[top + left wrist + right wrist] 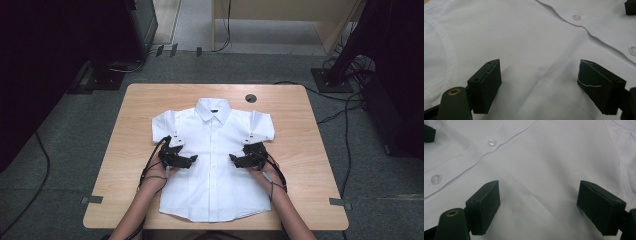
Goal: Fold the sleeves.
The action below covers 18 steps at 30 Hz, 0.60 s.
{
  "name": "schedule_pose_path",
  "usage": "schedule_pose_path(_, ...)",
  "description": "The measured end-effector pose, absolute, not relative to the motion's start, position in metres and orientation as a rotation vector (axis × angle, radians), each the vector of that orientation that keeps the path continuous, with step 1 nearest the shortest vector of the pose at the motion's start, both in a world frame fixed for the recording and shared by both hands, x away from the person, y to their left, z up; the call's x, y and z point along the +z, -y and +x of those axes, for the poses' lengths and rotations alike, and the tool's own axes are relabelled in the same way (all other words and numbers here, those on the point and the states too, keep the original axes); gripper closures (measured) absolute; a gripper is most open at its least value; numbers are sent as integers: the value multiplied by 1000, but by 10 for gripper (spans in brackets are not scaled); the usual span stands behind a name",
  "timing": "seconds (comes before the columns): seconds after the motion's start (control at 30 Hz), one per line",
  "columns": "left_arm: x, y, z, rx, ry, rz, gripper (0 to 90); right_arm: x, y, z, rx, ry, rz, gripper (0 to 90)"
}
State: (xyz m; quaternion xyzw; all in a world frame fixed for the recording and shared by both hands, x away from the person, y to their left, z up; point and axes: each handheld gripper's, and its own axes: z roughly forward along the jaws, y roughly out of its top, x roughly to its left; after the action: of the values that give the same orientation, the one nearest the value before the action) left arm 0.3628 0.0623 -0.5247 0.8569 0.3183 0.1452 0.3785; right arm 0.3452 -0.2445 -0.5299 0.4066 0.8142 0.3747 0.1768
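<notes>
Left claw (192,159), right claw (233,159): both spread wide, empty, over white shirt (214,180) chest, flanking button placket.

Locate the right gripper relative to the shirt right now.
In the high view, the right gripper sits over the white shirt, right of the button placket at mid-chest, facing the left gripper across it, fingers open.

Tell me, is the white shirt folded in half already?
No, the white shirt lies spread flat on the table, front up, collar and both sleeves out.
</notes>
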Motion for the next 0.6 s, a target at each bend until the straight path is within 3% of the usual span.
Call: schedule_pose_path(0.6,-525,-62,329,356,-785,2200,191,-530,248,312,1066,-2318,1136,186)
